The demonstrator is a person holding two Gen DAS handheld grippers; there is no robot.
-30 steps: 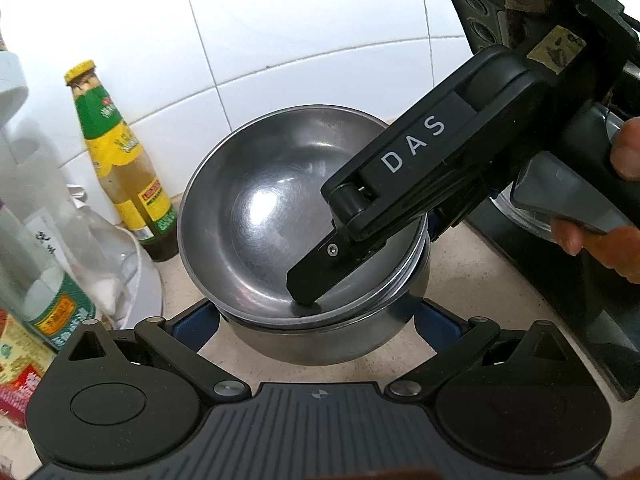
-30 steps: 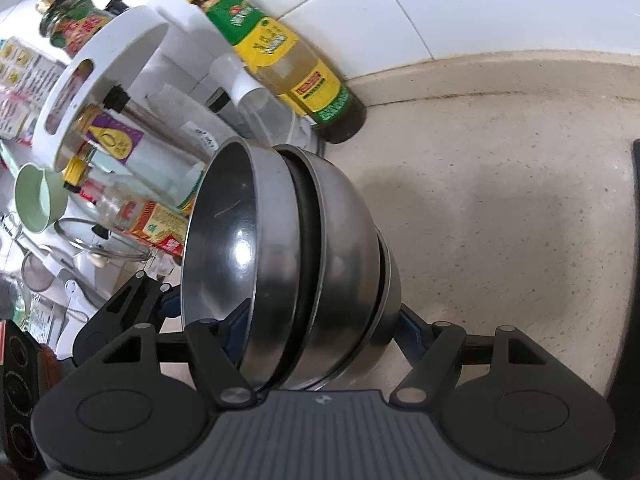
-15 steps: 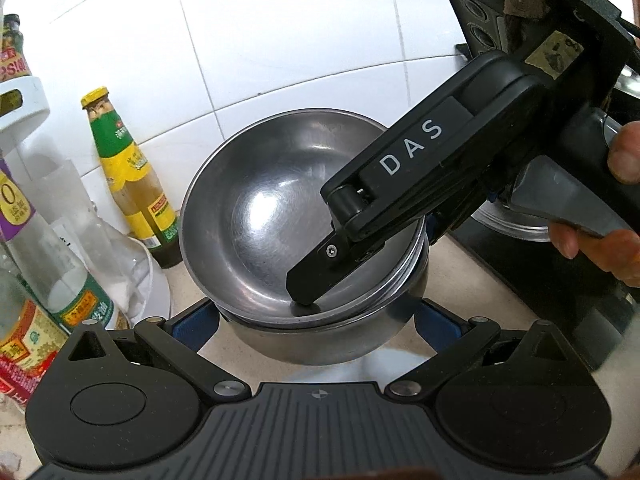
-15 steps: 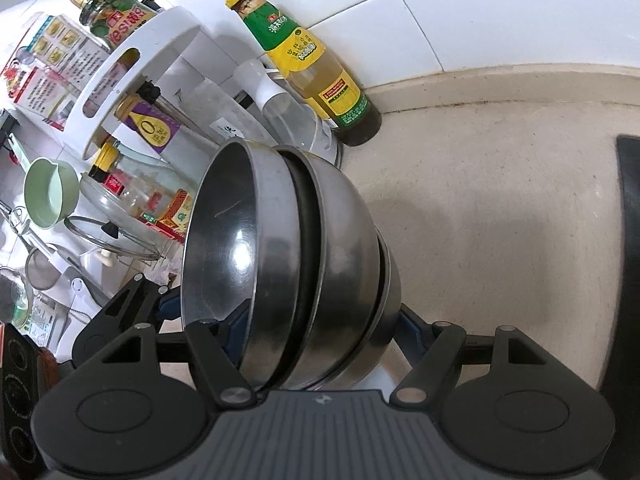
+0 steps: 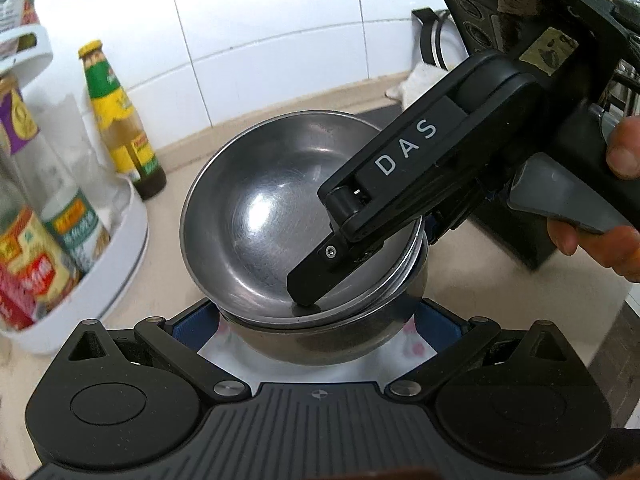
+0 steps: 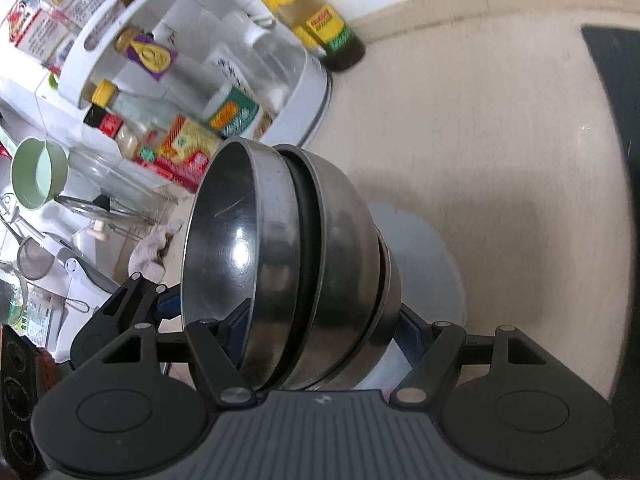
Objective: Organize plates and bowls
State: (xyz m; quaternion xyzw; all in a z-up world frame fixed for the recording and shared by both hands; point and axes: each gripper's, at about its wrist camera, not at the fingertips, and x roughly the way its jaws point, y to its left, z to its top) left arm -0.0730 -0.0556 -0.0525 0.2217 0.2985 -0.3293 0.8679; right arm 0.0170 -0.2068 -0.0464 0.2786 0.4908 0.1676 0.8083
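A stack of several nested steel bowls [image 5: 280, 216] hangs tilted over a white flowered plate [image 5: 224, 350] on the counter; whether it touches the plate I cannot tell. My left gripper [image 5: 316, 324] is shut on the lowest bowl, a blue pad on each side. My right gripper [image 5: 360, 264] clamps the stack's right side, its upper finger [image 5: 320, 276] inside the top bowl and the other underneath. In the right wrist view the bowls [image 6: 288, 264] stand on edge between the right gripper's [image 6: 320, 328] fingers, above the plate [image 6: 432, 264].
A white turntable rack [image 5: 100, 276] full of bottles and packets stands at the left, with a green-labelled oil bottle [image 5: 120, 128] by the tiled wall. A black stove [image 6: 612, 100] borders the counter on the right. A green cup [image 6: 38, 176] and a glass lid [image 6: 100, 200] lie beyond the rack.
Both grippers have carried the bowl stack across the counter, away from the wall and closer to the rack. The white plate has come into view under the stack. Both grips are unchanged.
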